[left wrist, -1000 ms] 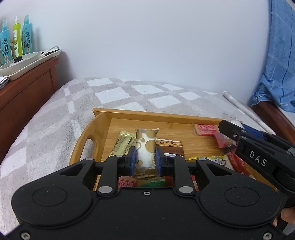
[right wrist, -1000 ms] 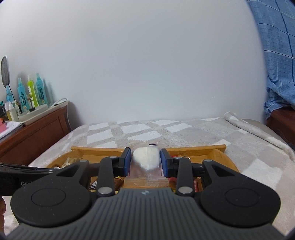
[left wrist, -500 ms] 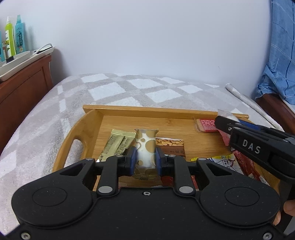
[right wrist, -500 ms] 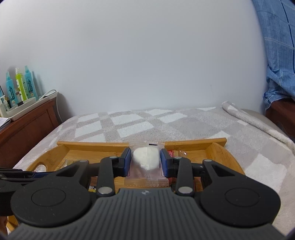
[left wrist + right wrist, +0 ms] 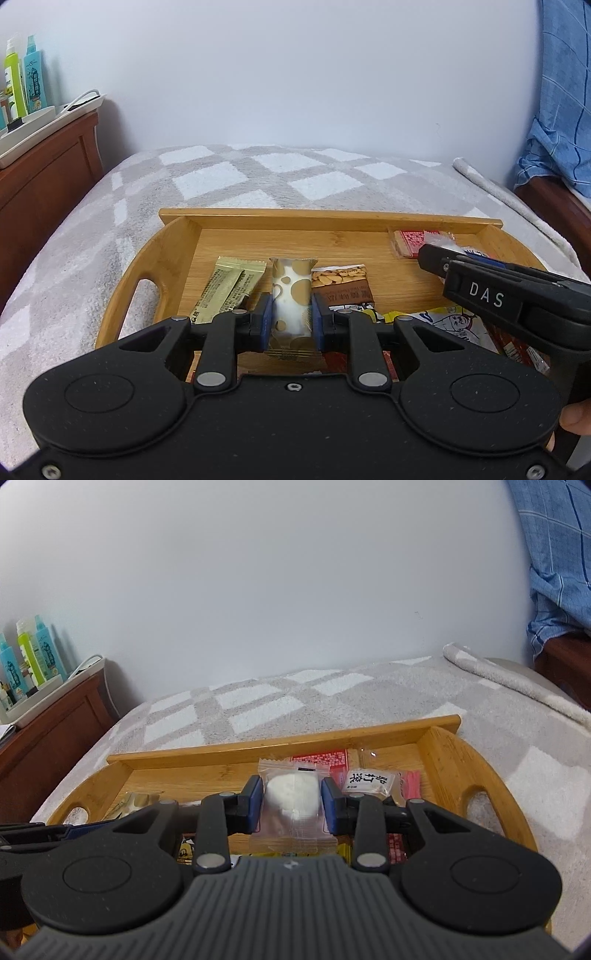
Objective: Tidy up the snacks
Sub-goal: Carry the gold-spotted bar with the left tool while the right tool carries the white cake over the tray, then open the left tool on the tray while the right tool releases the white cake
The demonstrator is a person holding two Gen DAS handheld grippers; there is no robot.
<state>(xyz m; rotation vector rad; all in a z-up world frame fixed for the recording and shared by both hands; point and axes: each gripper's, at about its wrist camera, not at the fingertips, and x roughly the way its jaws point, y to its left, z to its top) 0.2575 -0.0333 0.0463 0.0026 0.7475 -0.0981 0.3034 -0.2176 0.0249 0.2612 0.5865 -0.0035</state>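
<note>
A wooden tray with handles lies on the bed and holds several snack packets. My left gripper is shut on a white packet with gold dots, held above the tray's left half between a gold packet and a brown almond packet. My right gripper is shut on a clear packet with a white sweet, above the tray near a red packet and a white packet with black characters. The right gripper also shows in the left wrist view.
The bed has a grey and white checked blanket. A wooden nightstand at the left carries a white tray with bottles. A blue cloth hangs at the right. A white wall stands behind.
Both grippers have tilted down and moved lower toward the tray, each still holding its packet. More of the tray floor now shows in the right wrist view.
</note>
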